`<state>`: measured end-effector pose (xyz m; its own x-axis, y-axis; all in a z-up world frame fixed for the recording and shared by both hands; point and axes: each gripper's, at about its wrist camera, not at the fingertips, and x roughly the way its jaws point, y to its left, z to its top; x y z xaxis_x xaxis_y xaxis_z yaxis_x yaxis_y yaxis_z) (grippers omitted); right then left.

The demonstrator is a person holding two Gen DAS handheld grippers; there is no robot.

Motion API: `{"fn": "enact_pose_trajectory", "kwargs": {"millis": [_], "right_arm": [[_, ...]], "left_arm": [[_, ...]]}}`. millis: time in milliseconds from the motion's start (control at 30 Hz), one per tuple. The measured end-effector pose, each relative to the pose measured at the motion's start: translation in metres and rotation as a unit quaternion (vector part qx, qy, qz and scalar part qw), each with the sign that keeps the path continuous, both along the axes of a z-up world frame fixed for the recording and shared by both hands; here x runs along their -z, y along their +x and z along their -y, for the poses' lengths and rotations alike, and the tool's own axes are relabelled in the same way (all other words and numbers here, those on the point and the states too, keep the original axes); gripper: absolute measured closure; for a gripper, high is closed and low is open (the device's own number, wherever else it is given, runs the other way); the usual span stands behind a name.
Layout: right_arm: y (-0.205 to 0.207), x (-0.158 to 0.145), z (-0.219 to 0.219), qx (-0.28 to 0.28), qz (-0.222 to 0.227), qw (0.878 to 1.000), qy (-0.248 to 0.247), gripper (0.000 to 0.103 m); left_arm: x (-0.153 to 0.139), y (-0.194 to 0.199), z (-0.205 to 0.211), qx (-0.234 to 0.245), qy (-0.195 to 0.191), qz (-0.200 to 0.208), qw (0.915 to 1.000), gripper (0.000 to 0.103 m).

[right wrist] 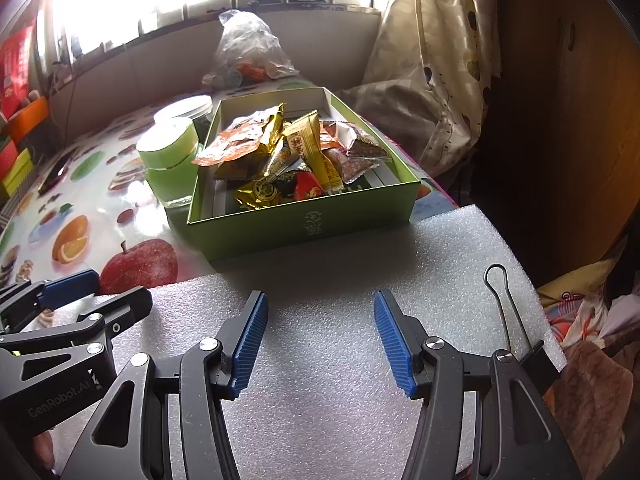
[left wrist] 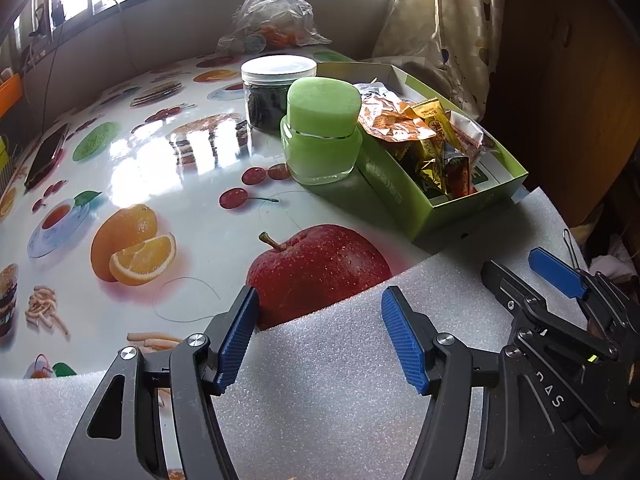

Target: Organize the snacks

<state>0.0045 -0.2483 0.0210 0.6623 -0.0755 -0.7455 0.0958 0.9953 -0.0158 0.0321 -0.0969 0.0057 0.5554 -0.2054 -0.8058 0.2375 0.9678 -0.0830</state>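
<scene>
A green cardboard box sits on the table, filled with several wrapped snacks in gold, orange and red. My left gripper is open over the white foam sheet, near the printed apple, nothing between its blue pads. My right gripper is also open above the foam sheet, in front of the box and apart from it. Each gripper shows at the edge of the other's view.
A green jar stands left of the box, a clear jar with a white lid behind it. A plastic bag lies by the back wall. A phone rests at far left. A binder clip holds the foam's right edge.
</scene>
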Motion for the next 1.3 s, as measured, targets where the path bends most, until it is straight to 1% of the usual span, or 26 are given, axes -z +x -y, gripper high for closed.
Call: {"fn": "enact_pose_trajectory", "kwargs": {"millis": [1300], "right_arm": [[-0.0015,0.0,0.0022,0.002,0.001,1.0,0.0,0.048]], "left_arm": [[0.0003,-0.0019,-0.0021,-0.004,-0.005,0.001,1.0,0.039]]}}
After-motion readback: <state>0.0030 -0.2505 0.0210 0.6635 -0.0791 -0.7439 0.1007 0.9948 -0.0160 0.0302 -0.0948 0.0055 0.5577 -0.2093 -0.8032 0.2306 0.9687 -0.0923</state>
